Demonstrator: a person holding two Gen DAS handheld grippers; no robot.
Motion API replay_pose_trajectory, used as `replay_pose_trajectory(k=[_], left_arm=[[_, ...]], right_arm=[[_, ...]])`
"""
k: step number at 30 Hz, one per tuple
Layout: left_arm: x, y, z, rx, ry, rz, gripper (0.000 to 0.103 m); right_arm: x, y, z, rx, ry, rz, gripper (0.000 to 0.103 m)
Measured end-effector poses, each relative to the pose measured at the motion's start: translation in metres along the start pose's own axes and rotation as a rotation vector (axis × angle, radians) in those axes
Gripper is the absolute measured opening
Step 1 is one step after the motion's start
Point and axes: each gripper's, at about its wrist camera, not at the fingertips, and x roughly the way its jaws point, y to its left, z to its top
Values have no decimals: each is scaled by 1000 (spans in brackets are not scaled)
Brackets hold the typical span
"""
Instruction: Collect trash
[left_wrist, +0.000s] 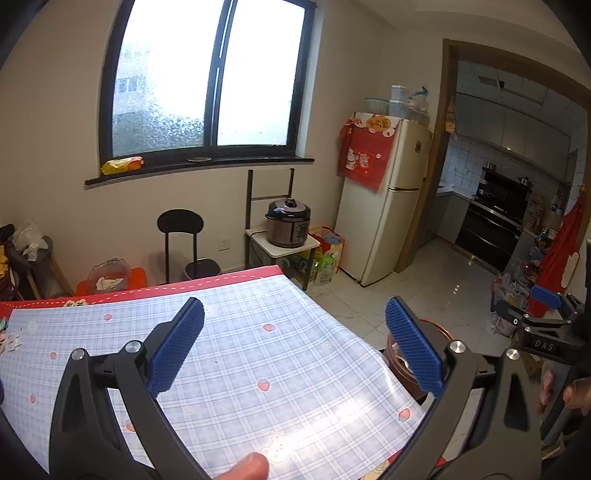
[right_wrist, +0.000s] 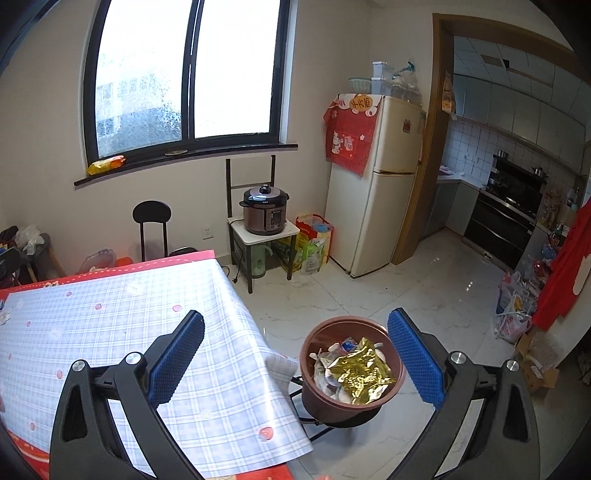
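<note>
L wrist view: my left hand-held gripper (left_wrist: 294, 345) hangs over the desk (left_wrist: 236, 354), jaws wide apart, nothing between. Cloth looks bare here exc. a few scraps at far left edge (left_wrist: 9, 338); I could miss those.

R wrist view: right hand-held gripper (right_wrist: 295, 354) also spread, empty. Brown bin (right_wrist: 349, 369) sits just beside desk corner, packed w/ gold foil wrapper (right_wrist: 364, 369) on top. Risk: foil's springy, may pop out; bin could tip if bumped.

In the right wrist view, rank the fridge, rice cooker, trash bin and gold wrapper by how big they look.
1. Fridge.
2. Trash bin, though it is nearest the camera.
3. Rice cooker and gold wrapper look about alike; not ranked.
</note>
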Motion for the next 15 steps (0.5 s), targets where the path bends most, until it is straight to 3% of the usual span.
replay_pose_trajectory(k=[8,15], left_arm=[[-11,20,-5,-6,2,43,97],[-9,24,-6,0,14,37,97]], right_arm=[[-1,19,1,-6,10,-28,98],[-3,21,0,-6,9,-37,98]])
